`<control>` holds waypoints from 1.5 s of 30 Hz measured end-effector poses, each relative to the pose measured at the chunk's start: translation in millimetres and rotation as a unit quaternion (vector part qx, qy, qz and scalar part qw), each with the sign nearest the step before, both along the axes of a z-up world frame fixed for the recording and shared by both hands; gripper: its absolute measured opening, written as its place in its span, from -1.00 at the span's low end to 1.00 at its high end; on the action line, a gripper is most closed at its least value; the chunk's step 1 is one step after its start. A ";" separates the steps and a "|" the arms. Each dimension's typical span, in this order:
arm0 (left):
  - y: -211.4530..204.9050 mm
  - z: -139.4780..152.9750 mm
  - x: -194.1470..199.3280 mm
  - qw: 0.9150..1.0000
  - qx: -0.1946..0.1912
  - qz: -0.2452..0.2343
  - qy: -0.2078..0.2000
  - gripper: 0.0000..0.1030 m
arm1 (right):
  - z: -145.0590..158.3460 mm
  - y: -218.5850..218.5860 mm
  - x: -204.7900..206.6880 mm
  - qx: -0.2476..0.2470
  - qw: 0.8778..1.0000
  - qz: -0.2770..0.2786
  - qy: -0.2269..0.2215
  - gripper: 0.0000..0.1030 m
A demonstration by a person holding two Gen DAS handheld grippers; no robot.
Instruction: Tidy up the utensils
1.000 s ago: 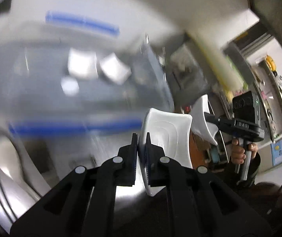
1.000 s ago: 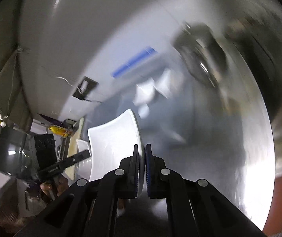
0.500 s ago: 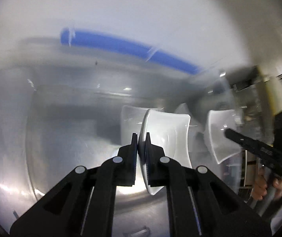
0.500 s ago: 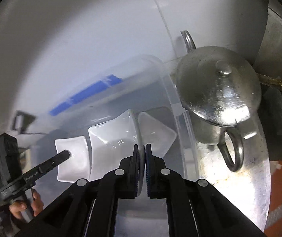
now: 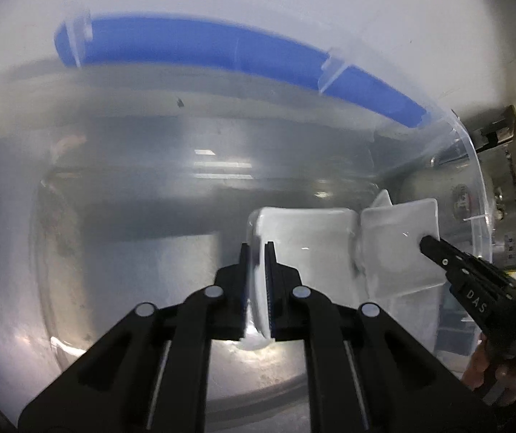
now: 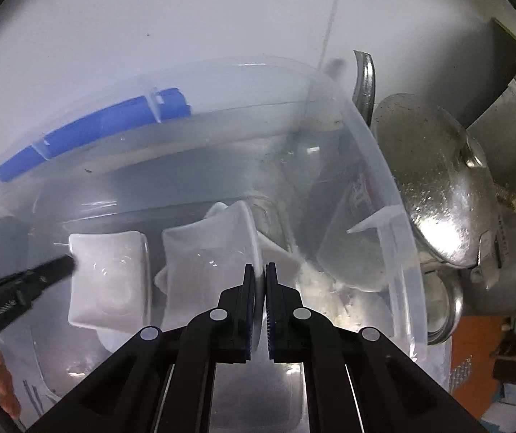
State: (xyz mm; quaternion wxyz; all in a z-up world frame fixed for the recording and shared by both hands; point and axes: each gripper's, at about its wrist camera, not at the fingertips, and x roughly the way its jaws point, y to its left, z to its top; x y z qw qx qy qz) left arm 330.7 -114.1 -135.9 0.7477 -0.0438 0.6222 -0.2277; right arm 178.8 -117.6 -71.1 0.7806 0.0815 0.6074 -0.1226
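Observation:
My left gripper [image 5: 257, 249] is shut on the rim of a white square dish [image 5: 308, 245], held low inside a clear plastic bin [image 5: 467, 151]. Just right of it, a second white square dish [image 5: 395, 238] hangs from my right gripper [image 5: 424, 243]. In the right wrist view, the right gripper [image 6: 259, 270] is shut on that dish [image 6: 207, 252] by its edge. The left gripper [image 6: 66, 265] holds its dish [image 6: 110, 270] beside it. Both dishes stand nearly side by side over the bin's floor. More white dishes [image 6: 283, 252] lie behind and under them.
The bin has a blue handle [image 5: 222, 47] on its far rim against a white wall. A steel kettle [image 6: 438, 187] stands close outside the bin's right wall [image 6: 377, 144]. A clear cup-like piece [image 6: 348, 245] sits in the bin's right corner. A hand [image 5: 489, 368] grips the right tool.
Both grippers have swung over the bin and sunk into it with their dishes, tilting to point more steeply down. Each dish stays gripped, and the two now sit closer together.

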 end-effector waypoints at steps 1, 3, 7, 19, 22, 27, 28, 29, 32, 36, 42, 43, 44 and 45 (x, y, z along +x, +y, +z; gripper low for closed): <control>-0.8 2.2 -0.3 1.000 0.004 -0.001 -0.006 -0.88 | -0.6 -1.0 2.0 -0.006 1.000 0.000 0.004 -0.89; -1.4 6.5 1.3 1.000 0.014 -0.004 -0.020 -0.88 | -2.0 8.2 7.0 -0.031 0.999 0.013 0.013 -0.88; 7.7 31.4 -9.3 0.999 0.007 -0.004 -0.052 -0.88 | 28.9 9.2 -7.6 -0.002 0.999 0.032 -0.029 -0.82; 103.7 145.1 -198.1 0.974 -0.083 -0.029 -0.209 0.40 | 126.3 14.9 -188.5 0.188 0.953 0.193 -0.137 -0.19; 117.8 115.1 -246.0 0.981 -0.062 -0.012 -0.185 0.40 | 78.8 49.7 -218.6 0.195 0.950 0.231 -0.074 -0.19; 124.1 37.0 -288.7 0.996 -0.031 0.018 -0.083 0.39 | -3.0 89.5 -230.9 0.156 0.958 0.240 0.017 -0.19; 125.2 25.3 -292.6 0.997 -0.028 0.026 -0.066 0.39 | -11.3 96.8 -226.6 0.162 0.956 0.243 0.032 -0.19; 127.5 16.5 -297.9 0.997 -0.033 0.031 -0.056 0.39 | -18.8 104.8 -225.7 0.174 0.951 0.253 0.046 -0.19; 135.7 5.6 -306.7 0.996 -0.044 0.058 -0.047 0.39 | -34.4 123.6 -226.4 0.171 0.944 0.273 0.071 -0.19; 151.6 6.3 -305.1 0.992 -0.063 0.103 -0.046 0.39 | -53.5 140.8 -219.3 0.149 0.945 0.275 0.092 -0.38; 162.9 7.3 -299.6 0.987 -0.097 0.126 -0.026 0.39 | -63.7 147.5 -214.6 0.134 0.950 0.266 0.095 -0.89; 158.9 3.9 -299.0 0.987 -0.103 0.123 -0.021 0.39 | -64.0 140.5 -212.1 0.143 0.951 0.256 0.096 -0.91; 155.2 2.0 -298.8 0.987 -0.112 0.118 -0.013 0.39 | -61.2 133.0 -212.6 0.148 0.953 0.248 0.096 -0.94; 151.1 0.3 -297.7 0.986 -0.118 0.114 -0.007 0.39 | -60.2 124.4 -210.0 0.157 0.954 0.237 0.095 -0.94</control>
